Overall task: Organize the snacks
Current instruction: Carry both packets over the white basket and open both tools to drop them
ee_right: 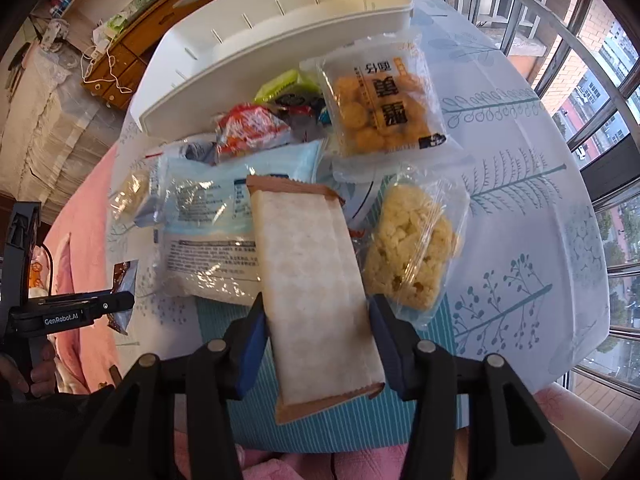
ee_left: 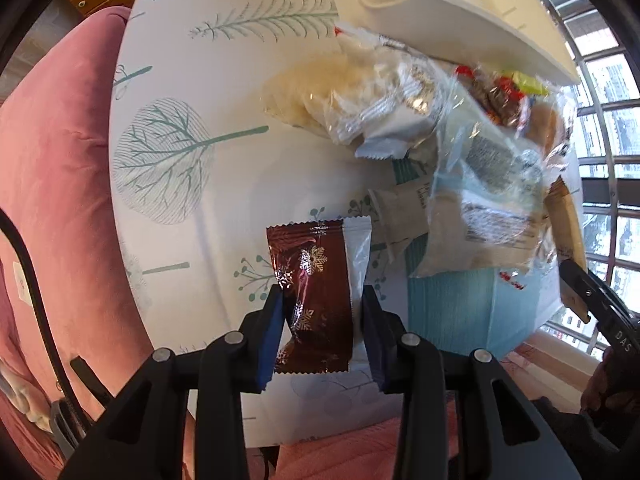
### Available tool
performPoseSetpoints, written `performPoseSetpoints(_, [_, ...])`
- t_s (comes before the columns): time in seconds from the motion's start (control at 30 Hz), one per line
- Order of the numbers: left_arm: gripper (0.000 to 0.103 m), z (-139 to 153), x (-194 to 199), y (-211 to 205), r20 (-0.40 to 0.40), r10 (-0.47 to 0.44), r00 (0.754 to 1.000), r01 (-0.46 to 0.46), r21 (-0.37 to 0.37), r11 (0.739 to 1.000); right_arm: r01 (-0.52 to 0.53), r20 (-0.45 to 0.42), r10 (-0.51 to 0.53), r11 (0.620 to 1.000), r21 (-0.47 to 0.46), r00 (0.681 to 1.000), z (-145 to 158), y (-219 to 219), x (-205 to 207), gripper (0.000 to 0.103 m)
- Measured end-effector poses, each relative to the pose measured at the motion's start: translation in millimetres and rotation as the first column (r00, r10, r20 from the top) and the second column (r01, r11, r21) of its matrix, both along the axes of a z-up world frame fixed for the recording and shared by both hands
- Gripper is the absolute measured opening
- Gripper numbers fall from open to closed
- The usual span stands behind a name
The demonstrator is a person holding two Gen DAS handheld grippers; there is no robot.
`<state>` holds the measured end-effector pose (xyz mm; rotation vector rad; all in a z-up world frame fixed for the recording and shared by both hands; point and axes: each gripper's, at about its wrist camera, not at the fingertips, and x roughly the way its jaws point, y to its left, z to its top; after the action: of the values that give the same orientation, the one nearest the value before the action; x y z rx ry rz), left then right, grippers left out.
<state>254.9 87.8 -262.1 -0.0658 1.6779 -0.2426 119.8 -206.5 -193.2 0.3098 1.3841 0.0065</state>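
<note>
My left gripper (ee_left: 320, 320) is shut on a brown foil snack packet with snowflakes (ee_left: 316, 292), held above the round table. My right gripper (ee_right: 316, 332) is shut on a long white wafer packet with brown ends (ee_right: 316, 292), held over the snack pile. The pile holds a clear bag of pale rice crisps (ee_right: 412, 248), an orange puff bag (ee_right: 384, 108), a light blue packet (ee_right: 212, 216), and red (ee_right: 248, 128) and green (ee_right: 280, 86) wrappers. A white plastic bin (ee_right: 280, 40) stands behind the pile; it also shows in the left wrist view (ee_left: 440, 20).
The table wears a white cloth with tree prints (ee_left: 192, 160). A striped blue mat (ee_right: 224, 320) lies under the pile. A pink sofa (ee_left: 52, 160) is at the left. Barred windows (ee_right: 580, 100) run along the right. A wooden cabinet (ee_right: 132, 44) stands behind.
</note>
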Motion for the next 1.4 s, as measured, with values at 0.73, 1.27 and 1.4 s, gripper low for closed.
performPoseSetpoints(0.73, [0.035,147.4,30.6,-37.7,0.161,0.014,0.987,-0.008,-0.034,0.999,-0.140,0.174,0.131,0.989,0.038,0.976,73.6,-39.8,51.3,0.013])
performPoseSetpoints(1.27, [0.036,153.4,100.9,-112.4,0.241,0.076,0.967,-0.069,-0.035,0.997,-0.289,0.365,0.240,0.954,0.085,0.900,90.8,-54.0,153.4,0.013])
performPoseSetpoints(1.4, [0.036,146.5,120.2,-126.9,0.257,0.111,0.960,-0.100,-0.058,0.993,-0.309,0.383,0.258,0.948,0.078,0.887,85.2,-55.4,174.7,0.013])
